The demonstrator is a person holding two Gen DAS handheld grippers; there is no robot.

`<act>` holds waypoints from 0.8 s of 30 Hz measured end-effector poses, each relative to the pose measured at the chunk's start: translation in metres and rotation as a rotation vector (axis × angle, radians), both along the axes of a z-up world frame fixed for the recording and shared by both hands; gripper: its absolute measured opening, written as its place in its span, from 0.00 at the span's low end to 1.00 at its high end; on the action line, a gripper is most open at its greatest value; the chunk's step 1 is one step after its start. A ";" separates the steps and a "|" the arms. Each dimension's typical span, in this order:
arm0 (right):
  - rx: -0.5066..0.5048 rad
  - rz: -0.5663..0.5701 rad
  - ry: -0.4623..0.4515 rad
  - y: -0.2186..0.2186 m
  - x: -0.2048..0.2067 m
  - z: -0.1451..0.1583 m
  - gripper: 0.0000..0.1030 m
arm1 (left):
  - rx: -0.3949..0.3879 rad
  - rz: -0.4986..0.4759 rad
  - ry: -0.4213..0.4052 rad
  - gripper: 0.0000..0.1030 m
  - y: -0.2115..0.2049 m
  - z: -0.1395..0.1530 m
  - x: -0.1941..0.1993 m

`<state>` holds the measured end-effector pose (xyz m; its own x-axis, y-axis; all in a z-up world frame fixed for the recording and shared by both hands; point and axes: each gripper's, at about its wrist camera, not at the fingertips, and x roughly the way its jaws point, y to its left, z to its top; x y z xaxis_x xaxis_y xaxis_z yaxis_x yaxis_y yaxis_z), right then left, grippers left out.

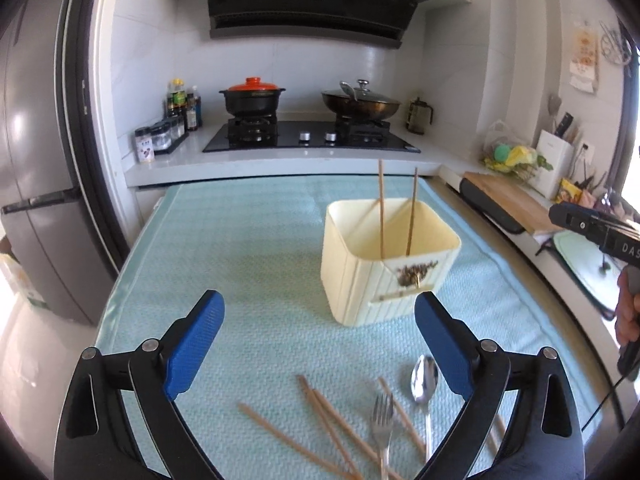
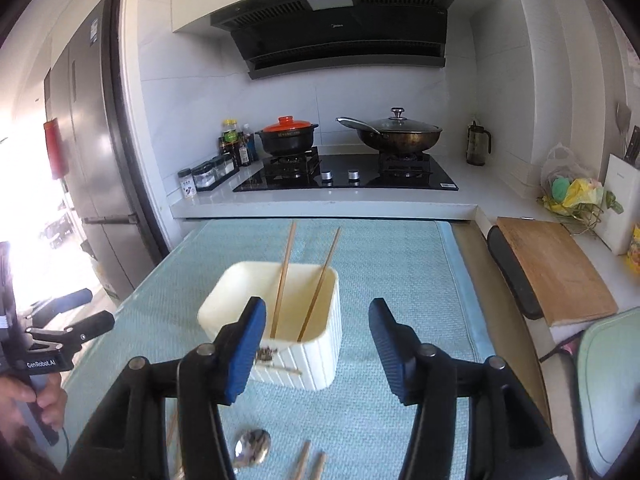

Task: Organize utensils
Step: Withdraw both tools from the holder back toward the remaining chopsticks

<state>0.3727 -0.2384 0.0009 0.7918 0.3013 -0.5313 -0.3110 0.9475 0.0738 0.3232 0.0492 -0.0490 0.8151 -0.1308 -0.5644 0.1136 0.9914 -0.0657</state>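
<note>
fork (image 1: 382, 424) blurred, chopsticks (image 1: 320, 432) cut off

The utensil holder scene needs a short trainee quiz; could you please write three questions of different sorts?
1. True or false: the cream utensil holder already has two chopsticks standing in it.
2. Which metal pieces lie on the blue mat? A) fork and spoon B) knife and ladle
3. Fill in: both the left claw and the right claw are ____.

Key: 1 true; 2 A; 3 open.
</note>
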 end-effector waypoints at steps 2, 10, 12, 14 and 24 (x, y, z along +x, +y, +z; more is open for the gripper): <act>-0.028 0.010 0.000 -0.004 -0.024 -0.004 0.54 | 0.019 -0.030 0.015 0.94 -0.003 -0.007 -0.019; -0.161 0.013 -0.023 -0.010 -0.109 -0.034 0.64 | -0.046 -0.048 0.075 0.93 -0.010 -0.030 -0.071; -0.173 -0.004 -0.023 -0.015 -0.127 -0.044 0.70 | -0.028 -0.052 0.082 0.94 -0.014 -0.035 -0.081; -0.176 -0.019 -0.002 -0.018 -0.140 -0.054 0.74 | -0.046 -0.054 0.087 0.94 -0.013 -0.039 -0.091; -0.090 -0.069 0.062 -0.030 -0.178 -0.092 0.75 | -0.057 -0.042 0.098 1.00 -0.003 -0.053 -0.125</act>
<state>0.1945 -0.2683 -0.0909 0.7736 0.1958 -0.6027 -0.2421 0.9702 0.0045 0.1982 0.0465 -0.1017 0.7496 -0.1972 -0.6318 0.1448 0.9803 -0.1342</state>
